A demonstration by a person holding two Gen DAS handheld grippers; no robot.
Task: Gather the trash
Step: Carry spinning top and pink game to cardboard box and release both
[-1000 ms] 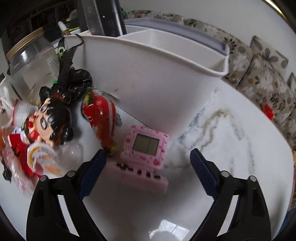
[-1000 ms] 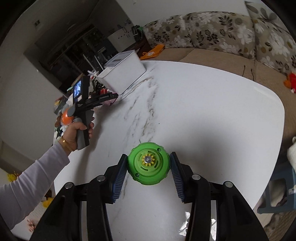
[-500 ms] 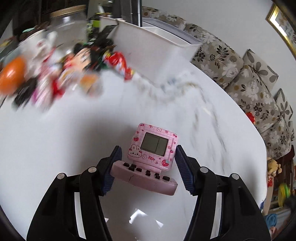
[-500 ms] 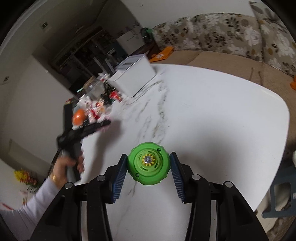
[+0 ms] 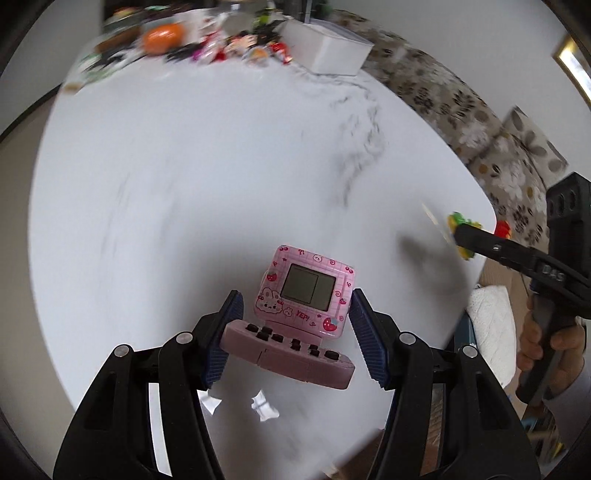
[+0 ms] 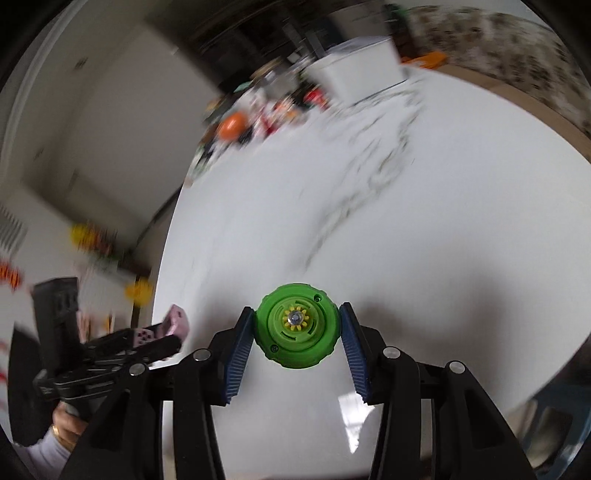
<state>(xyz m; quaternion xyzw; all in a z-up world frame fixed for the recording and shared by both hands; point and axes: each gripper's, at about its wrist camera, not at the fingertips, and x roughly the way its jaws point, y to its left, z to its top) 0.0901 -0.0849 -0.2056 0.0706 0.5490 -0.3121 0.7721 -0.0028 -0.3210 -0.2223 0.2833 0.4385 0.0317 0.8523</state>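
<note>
1. The left gripper (image 5: 295, 325) had its jaws closed on the pink handheld game (image 5: 301, 314). The blue pads (image 5: 225, 339) pressed against the sides of its button base, and its screen stood upright between them, above the white marble desk (image 5: 184, 184).
2. Two small scraps of white paper (image 5: 264, 404) lay on the desk directly below the game, near the desk's close edge.
3. At the far end of the desk, a blurred pile of toys (image 5: 221, 51) lay beside a white box (image 5: 325, 51). An orange ball (image 5: 162, 35) lay at the left of the pile.
4. A floral sofa (image 5: 498, 147) ran along the far right side of the desk.
5. The right gripper (image 6: 297, 332) had its jaws closed on the round green toy (image 6: 297, 328), one pad on each side, held above the near part of the desk.
6. In the left wrist view, the right gripper (image 5: 465, 236) appeared at the right edge, held in the person's hand (image 5: 543, 339), with the green toy (image 5: 460, 225) at its tip over the desk's right edge.
</note>
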